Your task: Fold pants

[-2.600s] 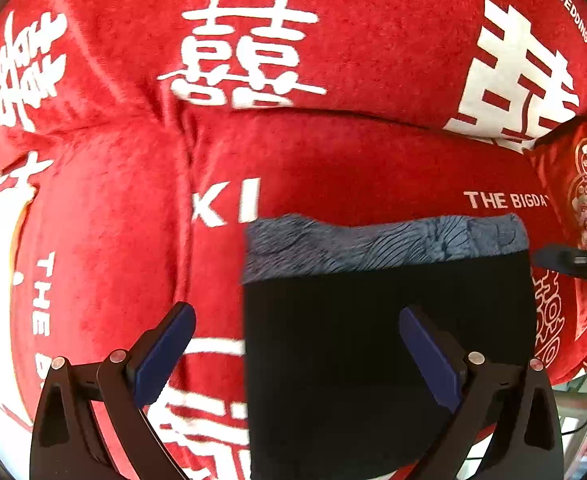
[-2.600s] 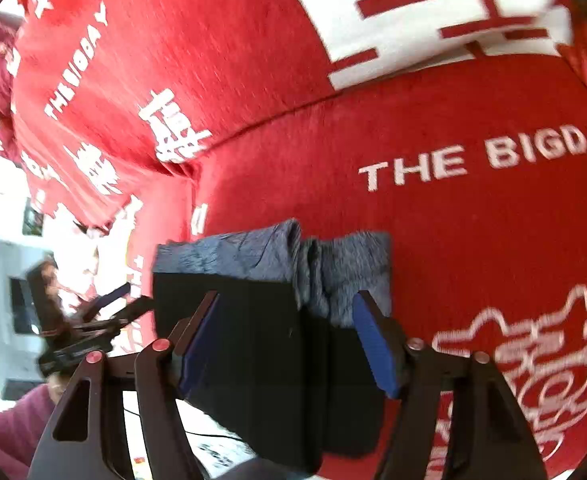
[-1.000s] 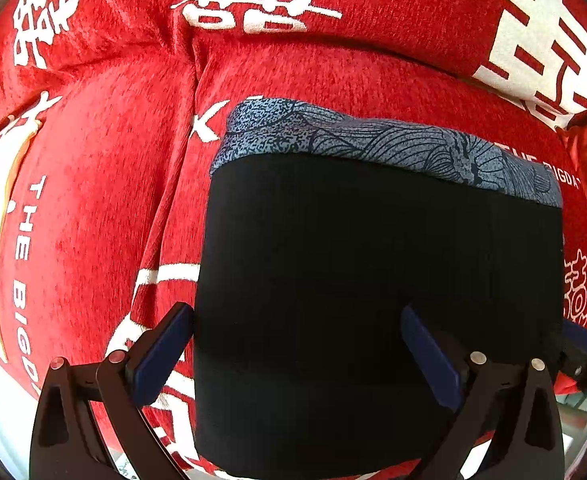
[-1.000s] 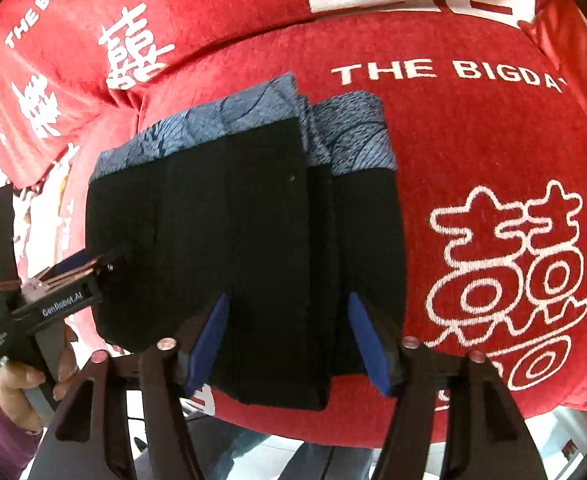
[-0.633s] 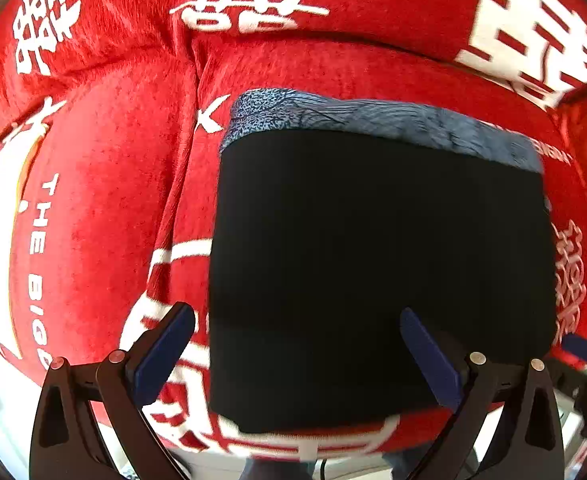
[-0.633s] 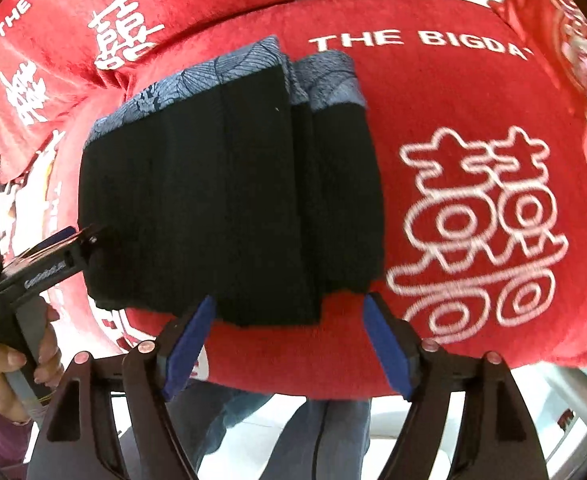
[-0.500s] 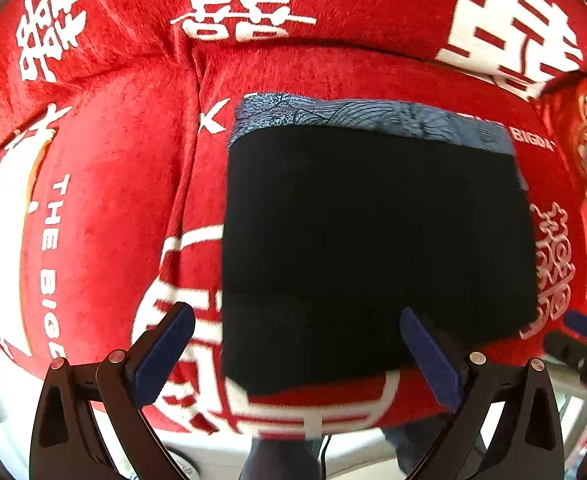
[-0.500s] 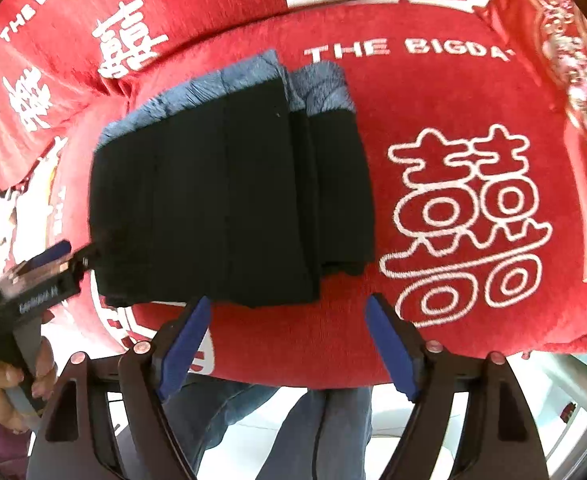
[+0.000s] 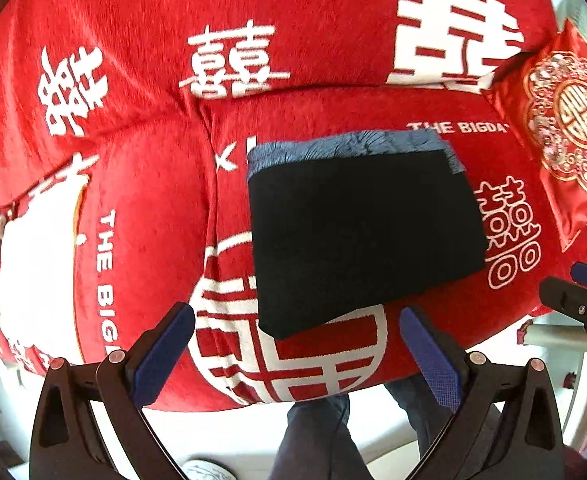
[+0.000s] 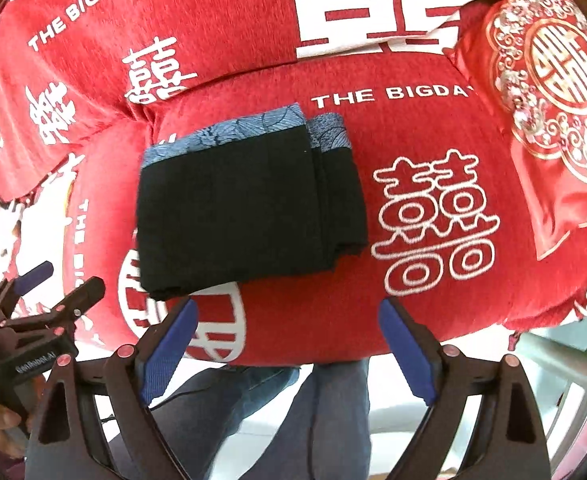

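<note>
The black pants (image 9: 365, 236) lie folded into a compact rectangle on the red sofa seat (image 9: 149, 208), their blue-grey patterned waistband (image 9: 349, 146) at the far edge. They also show in the right wrist view (image 10: 249, 204), with stacked layers along the right side. My left gripper (image 9: 295, 344) is open and empty, held above the seat's front edge, short of the pants. My right gripper (image 10: 287, 340) is open and empty, also clear of the pants. The left gripper also shows at the left of the right wrist view (image 10: 41, 300).
The red sofa backrest (image 10: 229, 20) with white lettering rises behind the pants. A red and gold embroidered cushion (image 10: 549, 92) leans at the right. The person's legs in jeans (image 10: 277, 412) stand below the seat's front edge, over a pale floor.
Both grippers have drawn back from the pants toward the front of the seat. The folded pants stay put and now look smaller and farther away.
</note>
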The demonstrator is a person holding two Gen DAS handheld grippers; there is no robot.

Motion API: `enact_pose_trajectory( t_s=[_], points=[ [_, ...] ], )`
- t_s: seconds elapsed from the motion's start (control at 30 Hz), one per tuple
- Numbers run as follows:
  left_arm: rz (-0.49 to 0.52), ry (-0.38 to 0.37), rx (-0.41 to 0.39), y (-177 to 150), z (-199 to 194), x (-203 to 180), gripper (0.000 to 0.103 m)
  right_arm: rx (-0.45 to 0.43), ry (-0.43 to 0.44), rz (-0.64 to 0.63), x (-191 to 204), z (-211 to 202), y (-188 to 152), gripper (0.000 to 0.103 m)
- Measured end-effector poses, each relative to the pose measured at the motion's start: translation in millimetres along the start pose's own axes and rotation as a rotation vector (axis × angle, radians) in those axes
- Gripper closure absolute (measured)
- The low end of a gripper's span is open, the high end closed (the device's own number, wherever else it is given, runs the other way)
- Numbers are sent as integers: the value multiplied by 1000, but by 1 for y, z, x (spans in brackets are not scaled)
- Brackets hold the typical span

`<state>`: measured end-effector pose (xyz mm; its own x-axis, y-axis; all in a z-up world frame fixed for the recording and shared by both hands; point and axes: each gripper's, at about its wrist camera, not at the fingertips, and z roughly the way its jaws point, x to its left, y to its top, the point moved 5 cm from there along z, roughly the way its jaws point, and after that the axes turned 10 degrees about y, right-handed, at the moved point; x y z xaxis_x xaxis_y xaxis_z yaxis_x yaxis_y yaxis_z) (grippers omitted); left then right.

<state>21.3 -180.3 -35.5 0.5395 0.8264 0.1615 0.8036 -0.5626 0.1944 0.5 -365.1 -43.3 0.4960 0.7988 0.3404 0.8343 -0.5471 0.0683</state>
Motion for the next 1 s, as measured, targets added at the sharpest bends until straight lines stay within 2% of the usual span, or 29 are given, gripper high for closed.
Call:
enact_pose_trajectory(
  t_s=[0.33,0.5,0.7,1.0],
  points=[
    [-21,34,-58,-1,-37,11,0,-40,-1,4,21,-32,-4,10],
    [-82,65,-41,-4,-46,17,0,-28,-8,-54,28,-39,2,10],
    [-134,67,-40,-8,-63,4,0,-13,-10,-105,24,-58,4,10],
    [-130,86,-66,-3,-86,-9,0,25,11,-144,22,-61,5,10]
  ],
)
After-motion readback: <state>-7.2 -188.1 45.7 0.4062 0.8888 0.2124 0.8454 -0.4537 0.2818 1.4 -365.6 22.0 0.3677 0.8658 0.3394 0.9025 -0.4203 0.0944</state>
